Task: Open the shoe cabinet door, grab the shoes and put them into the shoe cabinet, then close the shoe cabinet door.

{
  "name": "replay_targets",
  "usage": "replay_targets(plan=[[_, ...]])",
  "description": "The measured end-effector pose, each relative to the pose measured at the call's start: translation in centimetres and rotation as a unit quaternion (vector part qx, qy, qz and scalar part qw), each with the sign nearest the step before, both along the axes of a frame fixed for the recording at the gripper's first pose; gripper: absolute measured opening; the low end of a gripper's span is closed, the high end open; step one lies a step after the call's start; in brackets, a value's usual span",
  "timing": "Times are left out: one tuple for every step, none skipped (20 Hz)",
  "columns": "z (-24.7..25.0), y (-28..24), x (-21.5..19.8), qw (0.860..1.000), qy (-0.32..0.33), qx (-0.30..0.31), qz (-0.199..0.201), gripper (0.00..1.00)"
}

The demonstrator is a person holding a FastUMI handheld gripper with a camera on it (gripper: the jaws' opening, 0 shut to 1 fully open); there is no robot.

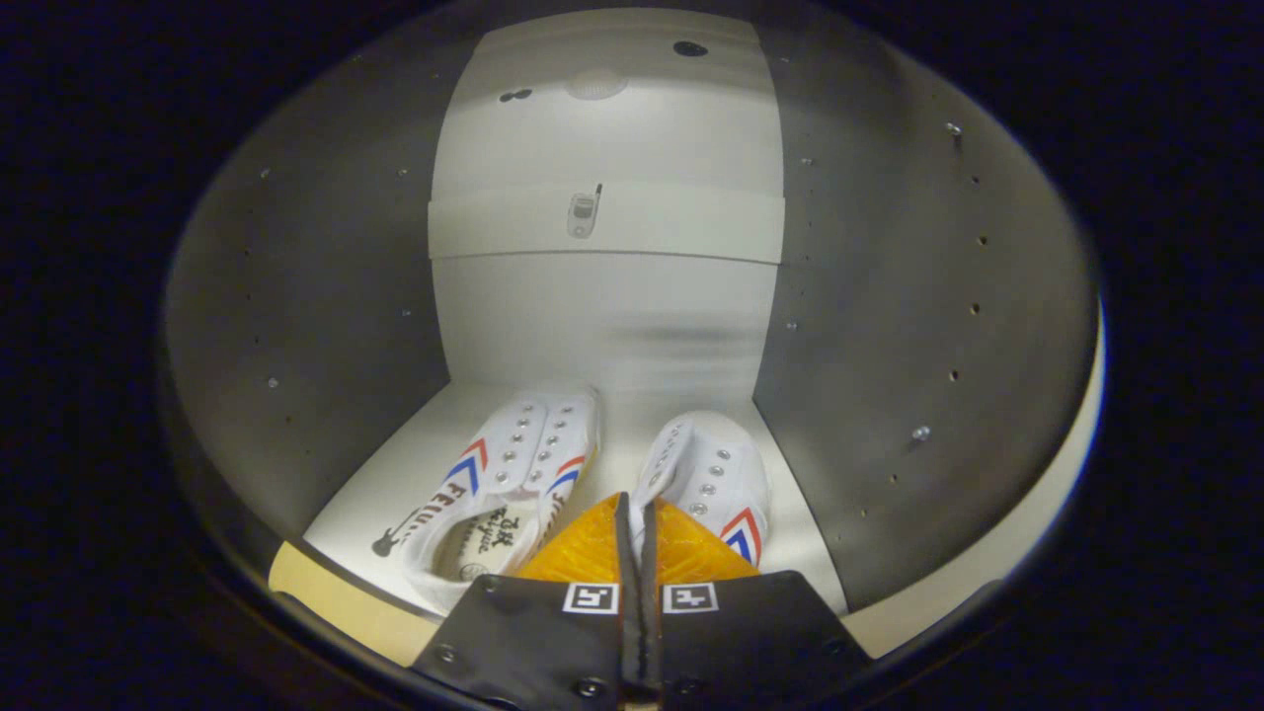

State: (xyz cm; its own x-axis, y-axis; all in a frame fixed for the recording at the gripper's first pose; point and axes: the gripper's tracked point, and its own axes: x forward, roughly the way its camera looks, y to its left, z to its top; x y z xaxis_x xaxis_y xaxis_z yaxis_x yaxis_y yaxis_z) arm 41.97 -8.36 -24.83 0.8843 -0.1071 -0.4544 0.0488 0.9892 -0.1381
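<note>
Two white canvas shoes with red and blue chevrons stand side by side on the shoe cabinet's white floor [395, 474], toes toward the back wall. The left shoe [513, 469] lies just ahead and left of my fingers, with its opening showing. The right shoe [706, 474] lies just ahead and right of them. My gripper [635, 523] is inside the cabinet with its fingers almost together. A thin white strip of the right shoe's inner rim sits pinched between them.
Grey side walls, the left wall [316, 326] and the right wall [889, 326], close in on both sides. A pale back panel [602, 326] with a cross strip [691, 222] stands beyond the shoes. The floor's tan front edge [326, 592] runs below the left shoe.
</note>
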Motion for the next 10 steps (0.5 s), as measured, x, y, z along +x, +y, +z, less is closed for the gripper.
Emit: replay_targets(plan=[[-0.1, -0.3, 0.8, 1.0, -0.001, 0.001, -0.004, 0.02], [-0.2, -0.5, 1.5, 1.0, -0.002, 0.001, -0.007, 0.02], [-0.3, -0.8, 2.1, 1.0, -0.002, 0.0, -0.01, 0.02], [-0.3, -0.9, 2.5, 1.0, -0.001, -0.002, -0.011, 0.02], [-0.4, -1.1, 2.9, 1.0, 0.0, -0.001, -0.013, 0.02], [-0.4, -1.1, 3.0, 1.0, 0.002, 0.001, -0.014, 0.02], [-0.5, -1.2, 2.8, 1.0, 0.004, -0.001, -0.016, 0.02], [-0.6, -1.3, 2.8, 1.0, 0.004, -0.008, -0.015, 0.02], [-0.5, -1.4, 2.6, 1.0, 0.003, -0.015, -0.017, 0.03], [-0.4, -1.4, 2.6, 1.0, -0.001, -0.018, -0.021, 0.03]])
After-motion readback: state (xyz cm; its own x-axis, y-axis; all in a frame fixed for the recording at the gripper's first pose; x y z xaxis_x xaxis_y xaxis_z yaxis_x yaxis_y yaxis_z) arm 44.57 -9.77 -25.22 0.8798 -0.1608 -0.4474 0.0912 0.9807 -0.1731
